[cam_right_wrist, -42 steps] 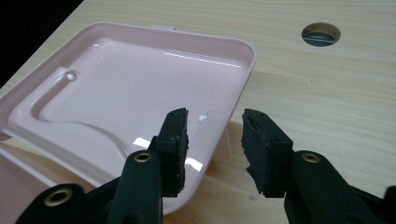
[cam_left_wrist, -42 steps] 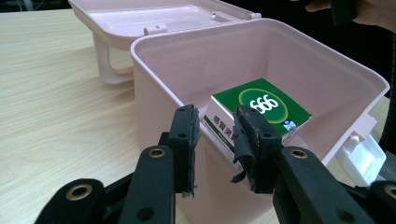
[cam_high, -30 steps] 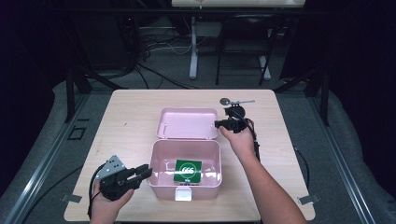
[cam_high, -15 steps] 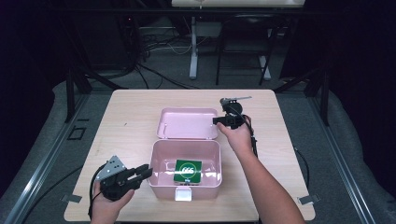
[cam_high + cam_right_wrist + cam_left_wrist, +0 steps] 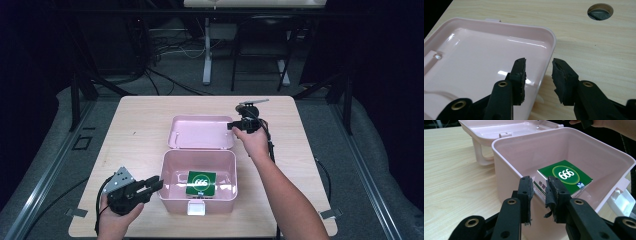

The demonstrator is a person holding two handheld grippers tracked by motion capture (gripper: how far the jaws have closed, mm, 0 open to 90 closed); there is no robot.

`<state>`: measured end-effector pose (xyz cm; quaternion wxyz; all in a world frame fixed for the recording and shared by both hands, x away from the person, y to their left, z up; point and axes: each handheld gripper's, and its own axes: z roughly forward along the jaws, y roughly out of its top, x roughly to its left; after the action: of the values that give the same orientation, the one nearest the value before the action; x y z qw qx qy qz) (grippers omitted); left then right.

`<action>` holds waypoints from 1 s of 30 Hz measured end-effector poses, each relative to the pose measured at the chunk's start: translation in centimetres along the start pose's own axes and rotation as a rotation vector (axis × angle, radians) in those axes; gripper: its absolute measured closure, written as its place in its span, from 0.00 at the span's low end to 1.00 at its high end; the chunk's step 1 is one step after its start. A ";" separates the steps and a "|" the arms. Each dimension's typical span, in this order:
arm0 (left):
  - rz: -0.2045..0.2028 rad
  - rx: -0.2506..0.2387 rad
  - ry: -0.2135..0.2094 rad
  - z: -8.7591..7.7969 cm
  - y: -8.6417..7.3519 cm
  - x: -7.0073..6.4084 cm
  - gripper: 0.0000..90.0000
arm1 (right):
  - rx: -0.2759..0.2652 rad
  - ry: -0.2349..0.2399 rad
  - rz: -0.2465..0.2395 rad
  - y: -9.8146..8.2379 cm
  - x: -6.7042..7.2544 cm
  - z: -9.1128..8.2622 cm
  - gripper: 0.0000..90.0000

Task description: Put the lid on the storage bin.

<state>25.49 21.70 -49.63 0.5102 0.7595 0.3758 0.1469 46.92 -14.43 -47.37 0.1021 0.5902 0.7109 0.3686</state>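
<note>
Looks like a lid-closing step on the pink box [image 5: 198, 202]: lid [image 5: 202, 132] lies flipped open flat on the table [image 5: 140, 125], on the far side of the box body, inner face up. The right gripper [image 5: 538, 67] is at the lid's right edge, jaws part open with a moderate gap that straddles the rim; in the right gripper view one jaw sits over the lid's inner face, the other over bare table just outside. Not yet clamped, and I can't tell if either pad touches the rim. Next move, as I read it: close on that rim, then swing the lid up and toward the near side about the hinge; the grip is off-centre, so expect some twist. The left gripper [image 5: 539, 192] is at the near left of the box, just beside its left wall, jaws narrow with a small gap and nothing between them. In the left gripper view the tips overlap the box's near corner, contact unclear. Probably there to brace the box while the lid swings. A green carton [image 5: 564, 178] marked 666 lies flat on the box floor, toward the near right, well below the rim, so it shouldn't foul the lid. A round cable hole [image 5: 600, 11] in the table sits beyond the lid, out of the way.
</note>
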 end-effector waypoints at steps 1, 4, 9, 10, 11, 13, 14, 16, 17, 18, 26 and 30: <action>0.000 0.001 -0.001 0.0 0.0 0.0 0.81 | -0.004 0.001 0.002 0.1 0.0 0.1 0.70; 0.002 0.005 0.000 0.0 0.1 0.0 0.81 | 0.021 0.003 0.014 0.4 -0.1 0.7 0.71; -0.003 0.001 -0.004 0.0 0.0 0.1 0.81 | 0.026 -0.003 0.019 1.2 -0.3 1.1 0.73; -0.006 0.002 -0.005 0.0 0.0 0.1 0.81 | 0.025 -0.005 0.022 1.4 -0.2 1.2 0.74; -0.008 0.000 -0.006 0.0 0.0 0.1 0.81 | 0.029 -0.010 0.022 1.5 -0.2 1.3 0.74; -0.013 -0.004 -0.009 0.0 -0.1 0.1 0.81 | 0.037 -0.010 0.024 1.7 -0.3 1.5 0.75; -0.013 -0.004 -0.009 0.0 -0.1 0.1 0.81 | 0.038 -0.010 0.025 1.8 -0.4 1.5 0.75; -0.013 -0.005 -0.009 0.0 -0.1 0.1 0.81 | 0.044 -0.011 0.029 1.9 -0.6 1.7 0.76; -0.013 -0.005 -0.008 0.0 -0.1 0.1 0.81 | 0.046 -0.011 0.034 1.9 -0.7 1.8 0.76; -0.011 -0.002 -0.005 0.0 -0.1 0.1 0.81 | 0.051 -0.009 0.038 2.0 -0.8 1.9 0.77; -0.008 -0.004 0.003 0.0 -0.1 0.0 0.81 | 0.071 -0.011 0.061 1.6 -1.1 2.4 0.86; -0.007 -0.006 0.003 0.1 -0.1 0.0 0.81 | 0.064 -0.009 0.070 1.5 -1.1 2.4 0.87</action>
<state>25.45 21.65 -49.74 0.5127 0.7563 0.3787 0.1472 49.77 -14.46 -48.38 0.0735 0.6194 0.7008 0.3461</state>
